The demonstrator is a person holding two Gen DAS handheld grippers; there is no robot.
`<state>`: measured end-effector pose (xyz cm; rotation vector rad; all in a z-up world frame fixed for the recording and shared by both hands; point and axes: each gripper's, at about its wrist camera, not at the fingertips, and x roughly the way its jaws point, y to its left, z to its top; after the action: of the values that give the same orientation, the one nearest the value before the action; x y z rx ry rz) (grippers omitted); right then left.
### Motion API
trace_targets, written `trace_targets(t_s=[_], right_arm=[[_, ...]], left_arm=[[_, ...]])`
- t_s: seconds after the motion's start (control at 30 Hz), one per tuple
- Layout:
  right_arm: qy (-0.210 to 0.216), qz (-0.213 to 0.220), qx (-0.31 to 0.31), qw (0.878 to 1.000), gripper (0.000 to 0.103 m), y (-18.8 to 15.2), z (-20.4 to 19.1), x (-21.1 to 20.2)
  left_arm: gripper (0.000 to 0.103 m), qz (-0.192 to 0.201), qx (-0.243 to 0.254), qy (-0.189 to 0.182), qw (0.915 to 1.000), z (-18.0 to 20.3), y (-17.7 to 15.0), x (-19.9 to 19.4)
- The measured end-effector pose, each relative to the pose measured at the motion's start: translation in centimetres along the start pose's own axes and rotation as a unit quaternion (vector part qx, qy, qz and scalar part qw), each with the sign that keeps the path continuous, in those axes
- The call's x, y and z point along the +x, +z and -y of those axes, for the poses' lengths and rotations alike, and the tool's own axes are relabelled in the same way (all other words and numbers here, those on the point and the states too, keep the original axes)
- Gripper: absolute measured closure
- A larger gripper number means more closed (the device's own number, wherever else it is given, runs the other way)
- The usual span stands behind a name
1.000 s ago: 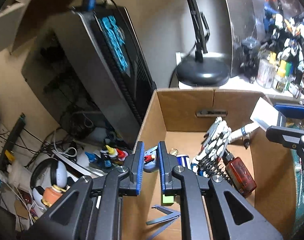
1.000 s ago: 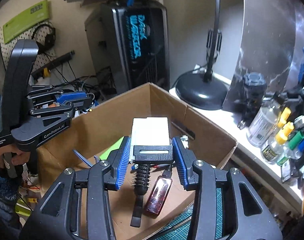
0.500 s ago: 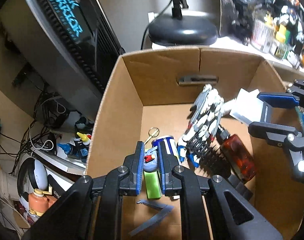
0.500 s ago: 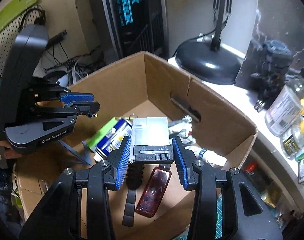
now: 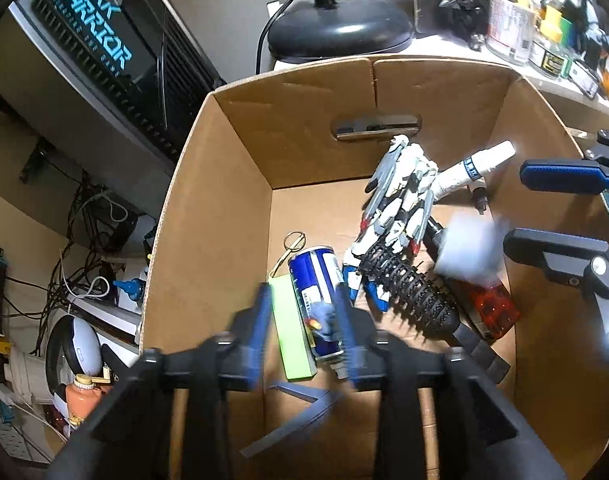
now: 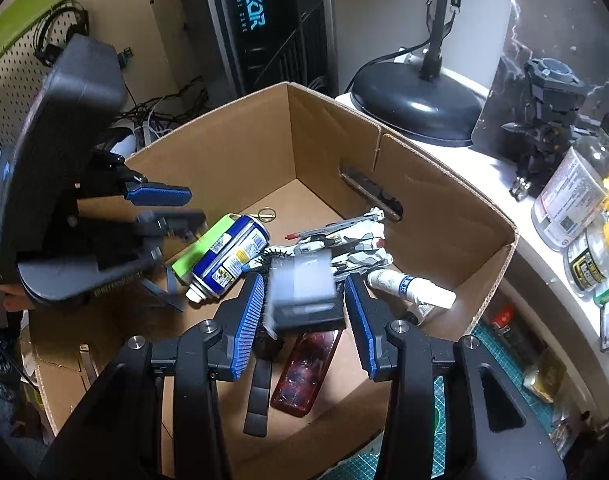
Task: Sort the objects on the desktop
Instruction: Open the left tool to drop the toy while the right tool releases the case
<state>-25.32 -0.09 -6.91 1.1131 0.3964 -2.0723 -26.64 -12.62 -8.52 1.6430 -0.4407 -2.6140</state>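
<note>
Both grippers hang over an open cardboard box (image 5: 224,208), which also shows in the right wrist view (image 6: 240,152). My left gripper (image 5: 304,324) is open; a small blue and red object (image 5: 322,318) is blurred between its fingers, falling free. My right gripper (image 6: 304,312) is open; a white and black box (image 6: 302,294) is blurred between its fingers, dropping, and it also shows in the left wrist view (image 5: 468,248). In the box lie a blue can (image 5: 314,284), a green block (image 5: 292,328), a black hairbrush (image 5: 408,296), a white robot model (image 5: 400,200), a red case (image 5: 492,312) and a white tube (image 5: 472,168).
A black lamp base (image 5: 340,32) stands behind the box on a white shelf with bottles (image 6: 564,200) and a dark figure (image 6: 544,112). A dark computer tower (image 5: 88,60) stands at the left. Cables and clutter (image 5: 80,320) lie left of the box. A green cutting mat (image 6: 504,360) lies at the right.
Both grippers have opened. The small blue and red object has left my left gripper's fingers, and the white and black box has left my right gripper's fingers; both are falling into the box.
</note>
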Motion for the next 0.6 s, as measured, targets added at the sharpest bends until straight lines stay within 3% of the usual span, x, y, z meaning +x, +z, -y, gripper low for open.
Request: trace_targets(t_s=[0.03, 0.17, 0.23, 0.33, 0.6], right_arm=[[0.001, 0.002, 0.000, 1.000, 0.062, -0.1, 0.0, -0.2], [0.002, 0.011, -0.001, 1.000, 0.061, -0.4, 0.0, -1.1], [0.004, 0.020, 0.000, 1.000, 0.049, -0.7, 0.0, -1.9], [-0.004, 0.047, 0.003, 0.999, 0.045, -1.5, 0.3, -4.3], [-0.028, 0.115, 0.003, 0.993, 0.045, -3.0, 0.6, -11.5]], left_arm=[[0.049, 0.001, 0.001, 0.002, 1.0000, 0.2, 0.0, -0.1], [0.047, 0.014, -0.007, 0.017, 0.9997, 0.5, -0.2, -1.3], [0.039, 0.030, -0.016, 0.025, 0.9991, 0.4, -0.5, -2.3], [0.030, 0.062, -0.029, 0.029, 0.9973, 0.3, -1.2, -4.3], [0.029, 0.134, -0.046, 0.017, 0.9898, 0.6, -2.6, -10.2]])
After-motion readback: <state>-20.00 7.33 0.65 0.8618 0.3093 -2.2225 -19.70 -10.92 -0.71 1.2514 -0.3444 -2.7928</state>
